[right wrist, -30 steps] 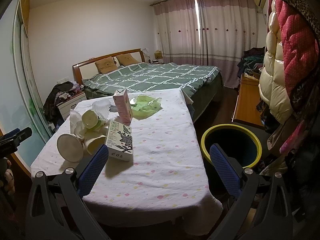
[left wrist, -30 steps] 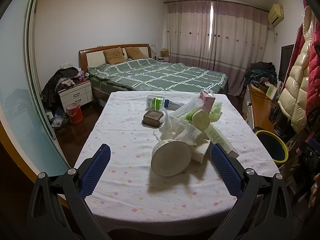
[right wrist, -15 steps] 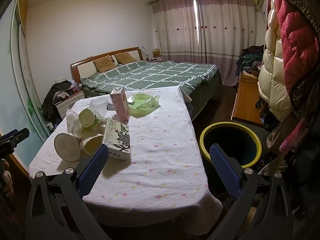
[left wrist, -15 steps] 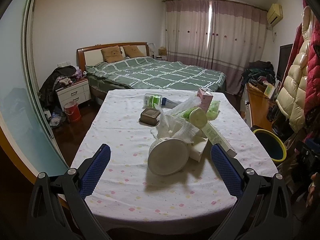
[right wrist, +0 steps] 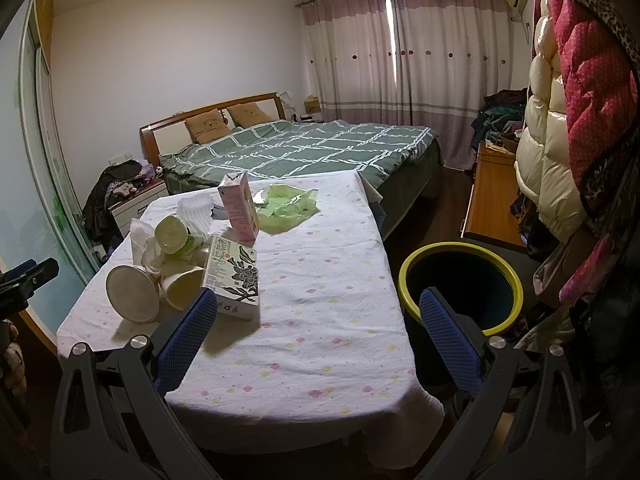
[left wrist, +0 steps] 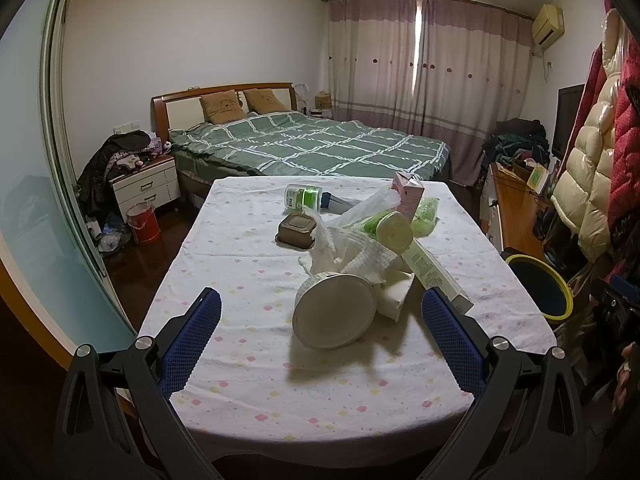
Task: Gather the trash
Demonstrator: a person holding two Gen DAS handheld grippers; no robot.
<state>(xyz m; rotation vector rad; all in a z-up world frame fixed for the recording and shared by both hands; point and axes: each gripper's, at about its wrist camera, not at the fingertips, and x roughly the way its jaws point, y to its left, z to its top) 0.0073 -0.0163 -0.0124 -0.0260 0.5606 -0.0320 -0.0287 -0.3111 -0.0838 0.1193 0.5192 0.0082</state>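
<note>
Trash is heaped on the cloth-covered table [left wrist: 248,352], and nothing has been picked up yet. Nearest in the left wrist view, the left gripper [left wrist: 320,328] is spread wide and empty, hovering over the near table edge. A tipped white paper bowl [left wrist: 334,312] lies between its blue pads [left wrist: 192,332], untouched. Just beyond the bowl, crumpled tissue [left wrist: 348,252] is draped over it, with a long white printed box [right wrist: 232,276] to the right. Farther back lie a green-banded cup [left wrist: 390,228], a brown lidded container [left wrist: 298,230], a pink carton [right wrist: 239,210], a green plastic bag [right wrist: 286,208] and a small jar [left wrist: 304,196].

The right gripper [right wrist: 318,336] is likewise fully open and holds nothing, over the near right part of the table. The yellow-rimmed bin [right wrist: 462,284] stands on the floor just beside the table's right edge.

The bowl is probably best taken first, being nearest. It should be approached low, with the rim or wall pinched rather than the whole bowl spanned, so that the thin paper is not crushed. The overlapping tissue may be dragged along, so a slow lift is advised before carrying rightward to the bin.
</note>
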